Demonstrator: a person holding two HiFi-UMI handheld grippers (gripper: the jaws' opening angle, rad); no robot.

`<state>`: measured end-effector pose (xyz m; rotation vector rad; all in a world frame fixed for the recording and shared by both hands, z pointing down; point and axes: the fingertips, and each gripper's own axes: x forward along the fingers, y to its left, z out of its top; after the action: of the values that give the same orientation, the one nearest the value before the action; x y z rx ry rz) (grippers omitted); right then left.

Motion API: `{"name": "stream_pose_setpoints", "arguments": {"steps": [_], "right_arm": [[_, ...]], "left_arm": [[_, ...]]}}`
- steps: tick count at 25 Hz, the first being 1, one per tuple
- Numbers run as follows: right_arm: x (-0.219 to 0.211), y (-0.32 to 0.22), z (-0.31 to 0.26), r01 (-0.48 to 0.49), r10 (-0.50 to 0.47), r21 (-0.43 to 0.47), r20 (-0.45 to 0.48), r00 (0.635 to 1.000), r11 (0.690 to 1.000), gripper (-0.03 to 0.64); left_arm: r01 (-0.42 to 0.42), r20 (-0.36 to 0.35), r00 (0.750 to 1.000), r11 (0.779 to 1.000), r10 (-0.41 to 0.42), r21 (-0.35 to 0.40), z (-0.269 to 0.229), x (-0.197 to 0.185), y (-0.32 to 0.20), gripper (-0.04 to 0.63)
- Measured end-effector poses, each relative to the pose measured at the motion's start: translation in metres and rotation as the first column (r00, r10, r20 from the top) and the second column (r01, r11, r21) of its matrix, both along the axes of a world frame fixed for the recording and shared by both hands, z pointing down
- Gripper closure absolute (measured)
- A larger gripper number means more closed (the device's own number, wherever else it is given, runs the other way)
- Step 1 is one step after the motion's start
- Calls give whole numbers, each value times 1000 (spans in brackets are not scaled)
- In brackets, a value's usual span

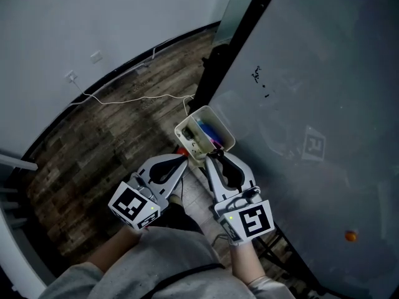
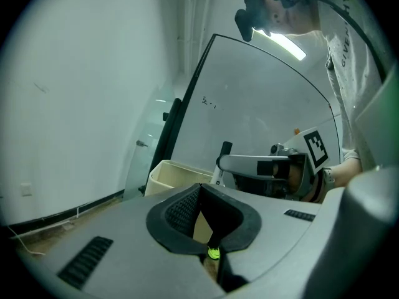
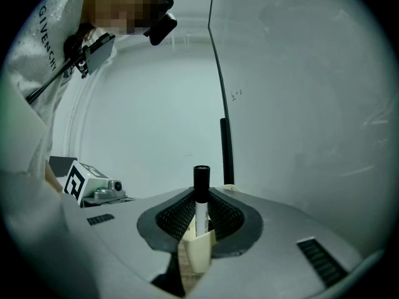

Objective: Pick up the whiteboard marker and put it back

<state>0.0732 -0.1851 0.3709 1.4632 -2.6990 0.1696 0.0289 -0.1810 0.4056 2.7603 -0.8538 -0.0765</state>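
The right gripper has its fingers clamped on a white-barrelled whiteboard marker with a black cap. The marker stands upright, and its lower end is hidden behind the wall of a cream plastic holder box – the box sits against the edge of the grey whiteboard and holds other markers. The left gripper is just beside the box's lower corner, its fingers slightly apart and gripping nothing, with only a strip of cream wall showing through the gap. Below lies a dark wooden floor.
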Motion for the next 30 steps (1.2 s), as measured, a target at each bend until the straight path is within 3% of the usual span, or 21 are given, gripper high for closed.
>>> {"name": "stream_pose_setpoints", "arguments": {"steps": [21, 30], "right_arm": [[-13, 2, 14, 52, -43, 93, -90, 995, 994, 541], [-9, 10, 16, 57, -51, 98, -70, 996, 993, 540]], "left_arm": [[37, 5, 999, 998, -37, -44, 21, -5, 5, 580], [45, 5, 999, 998, -45, -50, 23, -7, 7, 580]]}}
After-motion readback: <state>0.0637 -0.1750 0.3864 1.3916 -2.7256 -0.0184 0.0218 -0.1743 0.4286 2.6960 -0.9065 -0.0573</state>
